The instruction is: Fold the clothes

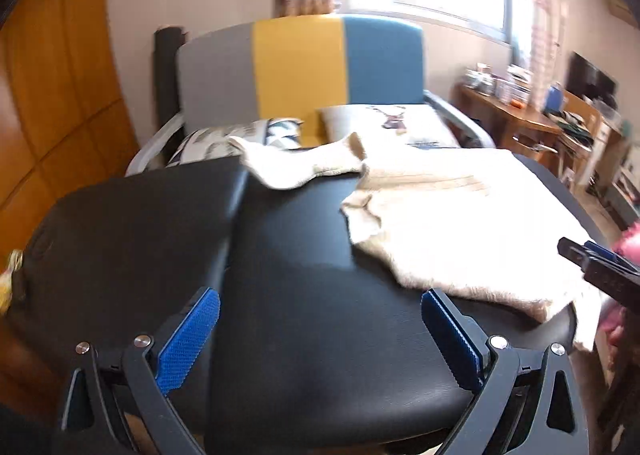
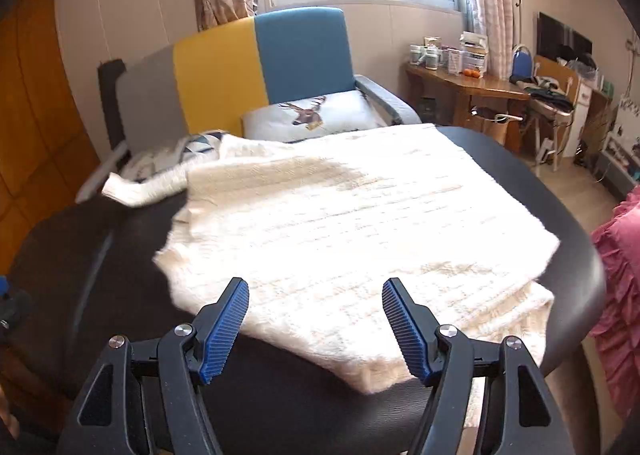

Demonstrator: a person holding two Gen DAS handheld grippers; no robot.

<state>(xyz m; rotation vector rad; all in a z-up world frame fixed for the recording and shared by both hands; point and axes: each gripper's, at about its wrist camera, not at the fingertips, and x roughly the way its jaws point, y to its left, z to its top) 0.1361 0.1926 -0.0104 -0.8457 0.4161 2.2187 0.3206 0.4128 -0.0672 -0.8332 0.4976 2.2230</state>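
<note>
- We are looking at a cream knitted sweater [image 2: 340, 223] lying on the black padded worktop [image 2: 280, 407], in front of a grey, yellow and blue sofa [image 2: 256, 63].
- Its body is sitting toward the right half of the worktop, already doubled over at the near right corner, where 2 layers are showing one above the other.
- 1 sleeve [image 1: 288, 167] is trailing out to the far left, toward the sofa cushions, not yet tucked in.
- We are holding the left tongs [image 1: 320, 339] wide open with nothing between the blue pads, over bare worktop just beside the sweater's near left edge.
- We are holding the right tongs [image 2: 316, 327] wide open too, empty, hovering above the sweater's near hem; whether the pads are brushing the knit is hard to judge from this angle.
- The knit is looking soft, fluffy and limp, so we are expecting it to sag and drape rather than keep any shape, and to be light enough for 1 pinch per side.
- The ribbed pads are likely to bite well on the fuzzy yarn; slipping seems unlikely, though pulling hard could stretch it.
- We are judging the best holds to be the loose sleeve near its cuff and the ragged left edge of the body, pinching through both layers at an edge rather than mid-panel.
</note>
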